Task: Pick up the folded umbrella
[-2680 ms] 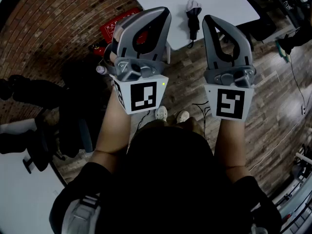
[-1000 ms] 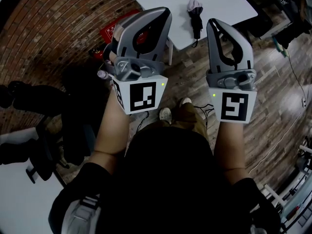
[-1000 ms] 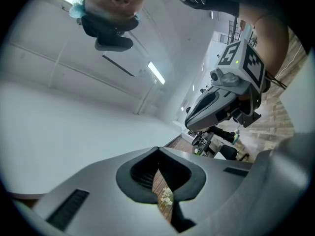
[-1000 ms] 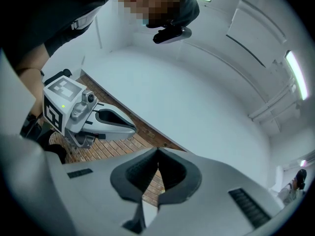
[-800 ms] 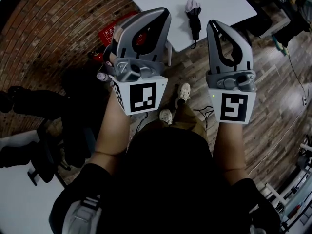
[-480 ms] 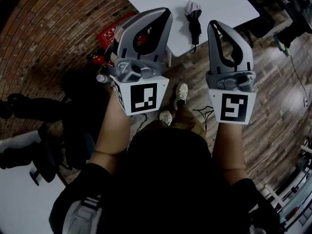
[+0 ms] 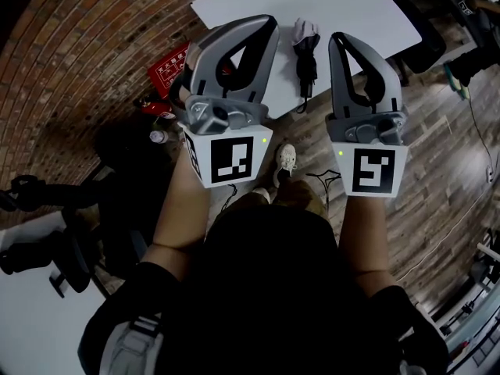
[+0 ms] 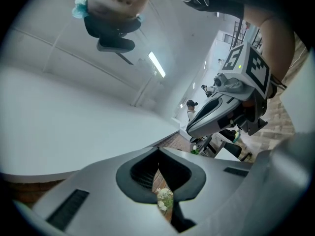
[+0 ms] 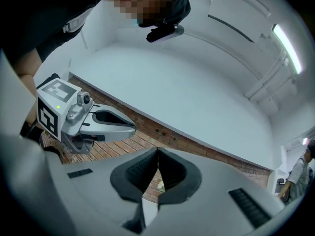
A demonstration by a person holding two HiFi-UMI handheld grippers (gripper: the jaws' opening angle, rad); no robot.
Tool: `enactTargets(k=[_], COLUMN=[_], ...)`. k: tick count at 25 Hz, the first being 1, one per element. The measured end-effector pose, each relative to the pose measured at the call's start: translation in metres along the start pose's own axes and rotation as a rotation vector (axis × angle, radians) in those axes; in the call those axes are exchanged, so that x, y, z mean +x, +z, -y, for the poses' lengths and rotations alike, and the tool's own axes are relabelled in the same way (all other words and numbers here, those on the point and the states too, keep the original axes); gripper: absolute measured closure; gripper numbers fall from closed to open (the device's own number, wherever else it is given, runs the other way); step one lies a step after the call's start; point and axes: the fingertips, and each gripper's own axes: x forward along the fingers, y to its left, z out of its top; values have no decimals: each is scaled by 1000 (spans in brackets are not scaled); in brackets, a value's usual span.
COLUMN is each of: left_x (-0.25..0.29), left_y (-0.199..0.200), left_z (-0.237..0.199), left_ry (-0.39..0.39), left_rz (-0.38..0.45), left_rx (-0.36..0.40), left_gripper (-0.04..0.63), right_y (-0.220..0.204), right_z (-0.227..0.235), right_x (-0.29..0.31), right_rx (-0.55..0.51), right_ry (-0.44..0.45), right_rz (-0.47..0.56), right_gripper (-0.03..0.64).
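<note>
The folded umbrella [image 7: 305,51] is black with a pale bunched end. It lies near the front edge of a white table [image 7: 367,6] in the head view. It shows between my two grippers, which are held up in front of the person and short of the table. My left gripper [image 7: 268,23] is shut with nothing in it, its tips meeting [image 8: 158,151]. My right gripper [image 7: 336,39] is also shut and empty [image 9: 157,150]. Both gripper views look upward at ceiling and wall, and the umbrella is not in them.
A brick wall runs on the left, with a red box [image 7: 166,70] and a small bottle [image 7: 158,137] at its foot. A black chair [image 7: 70,217] stands at left. Cables [image 7: 437,233] lie on the wood floor. The person's shoe [image 7: 287,158] is below the table edge.
The table and umbrella have slid closer and lower in the head view as the person steps forward. Both grippers stay shut and side by side.
</note>
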Motion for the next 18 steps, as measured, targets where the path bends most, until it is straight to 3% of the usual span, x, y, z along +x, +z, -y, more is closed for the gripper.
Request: enactTargets(k=[6,12,18], left_x=[46,80,102], left_y=[-26,-41,-51], left_z=[6,16,19], left_ry=[-12,-28,-29], left_rz=[-19,-40,-53], left_rx=[-1,-5,5], left_gripper=[583,583,583], right_y=[-29,-52,-65], right_z=[28,57,68], right_x=[33,50,63], right_rx=[12,94,92], right_ry=[14,-8,21], right_rz=[11,24,27], right_gripper=[588,589,589])
